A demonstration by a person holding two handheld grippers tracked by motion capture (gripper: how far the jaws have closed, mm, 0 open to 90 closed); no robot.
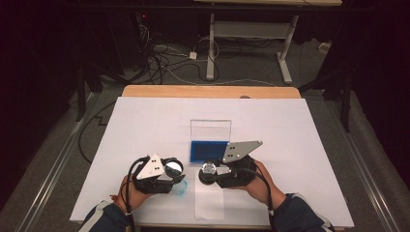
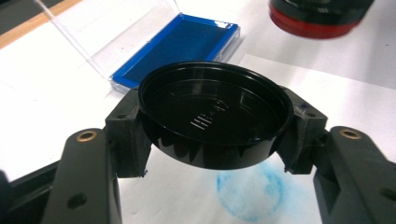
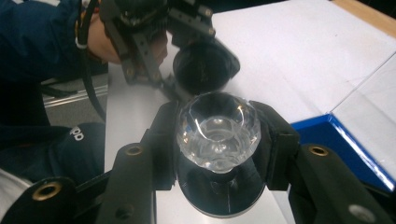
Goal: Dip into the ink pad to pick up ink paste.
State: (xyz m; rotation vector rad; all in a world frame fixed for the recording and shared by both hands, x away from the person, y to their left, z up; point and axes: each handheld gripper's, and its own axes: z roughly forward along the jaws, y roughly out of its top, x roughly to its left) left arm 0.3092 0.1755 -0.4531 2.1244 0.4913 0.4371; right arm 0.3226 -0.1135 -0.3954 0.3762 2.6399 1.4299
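Left gripper: jaws clamped on a round black plastic lid, held above a round blue ink smudge on the white tabletop. Centre: open blue ink pad in a clear hinged case. Right gripper: jaws closed around a round stamp with a clear faceted knob, near the pad.
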